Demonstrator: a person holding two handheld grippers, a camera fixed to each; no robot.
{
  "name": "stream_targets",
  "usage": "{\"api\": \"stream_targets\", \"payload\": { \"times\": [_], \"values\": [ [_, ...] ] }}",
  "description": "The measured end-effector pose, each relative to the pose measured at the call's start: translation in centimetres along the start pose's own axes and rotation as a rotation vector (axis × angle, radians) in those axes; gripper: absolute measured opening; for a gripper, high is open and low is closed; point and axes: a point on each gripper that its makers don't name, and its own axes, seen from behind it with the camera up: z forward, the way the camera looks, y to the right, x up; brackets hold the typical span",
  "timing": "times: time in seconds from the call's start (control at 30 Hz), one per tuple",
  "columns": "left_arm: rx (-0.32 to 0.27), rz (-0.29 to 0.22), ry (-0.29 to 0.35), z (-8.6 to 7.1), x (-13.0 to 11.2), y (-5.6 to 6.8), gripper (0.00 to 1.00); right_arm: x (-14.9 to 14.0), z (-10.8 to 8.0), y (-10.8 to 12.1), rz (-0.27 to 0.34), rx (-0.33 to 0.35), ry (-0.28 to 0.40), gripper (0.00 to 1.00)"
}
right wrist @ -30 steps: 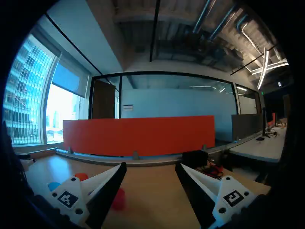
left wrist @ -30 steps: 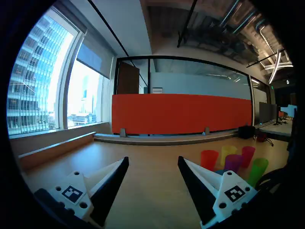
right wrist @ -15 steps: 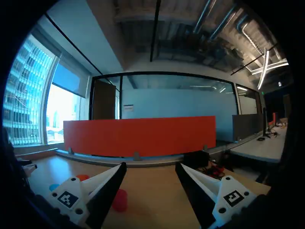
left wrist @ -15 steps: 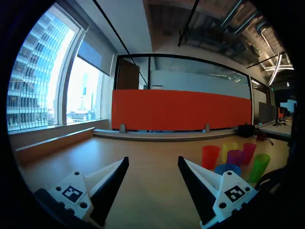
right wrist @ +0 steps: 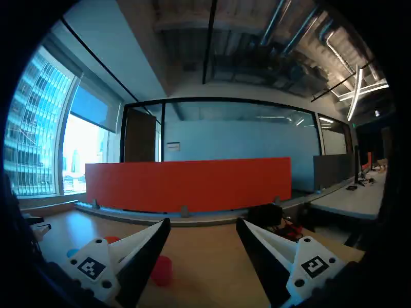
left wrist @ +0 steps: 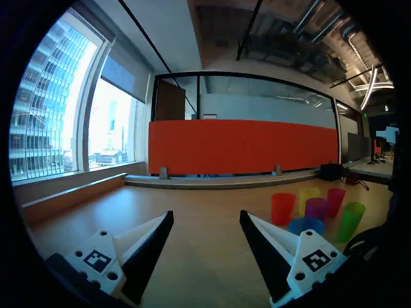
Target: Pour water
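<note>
Several coloured plastic cups stand in a cluster on the wooden table (left wrist: pixel 205 256), ahead and right of my left gripper (left wrist: pixel 205 213): an orange cup (left wrist: pixel 283 208), a yellow cup (left wrist: pixel 308 197), a purple cup (left wrist: pixel 315 209), a pink cup (left wrist: pixel 336 201), a blue cup (left wrist: pixel 306 225) and a green cup (left wrist: pixel 351 220). The left gripper is open and holds nothing. My right gripper (right wrist: pixel 203 222) is also open and holds nothing. Partly behind its left finger I see a red cup (right wrist: pixel 162 270), with an orange rim (right wrist: pixel 111 238) and a blue rim (right wrist: pixel 72 252) farther left.
An orange partition (left wrist: pixel 241 146) closes the far side of the table, with tall windows (left wrist: pixel 46 113) on the left. A black bag with cables (right wrist: pixel 267 214) sits at the far right edge. Another desk (right wrist: pixel 354 200) lies beyond it.
In the left gripper view the cups have come into fuller sight and the blue cup now shows whole. The right gripper view has barely shifted. Both grippers stay open.
</note>
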Motion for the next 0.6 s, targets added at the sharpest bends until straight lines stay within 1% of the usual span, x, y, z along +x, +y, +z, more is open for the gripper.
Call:
{"api": "stream_targets", "payload": {
  "times": [0.27,0.6],
  "values": [
    [-0.001,0.003,0.0,-0.1,-0.1,0.1,0.96,-0.2,0.0,0.3,-0.008,-0.004,0.003,0.99],
    [-0.001,0.004,0.0,-0.1,-0.1,0.1,0.96,-0.1,-0.1,1.2,-0.032,-0.009,0.031,0.99]
  ]
}}
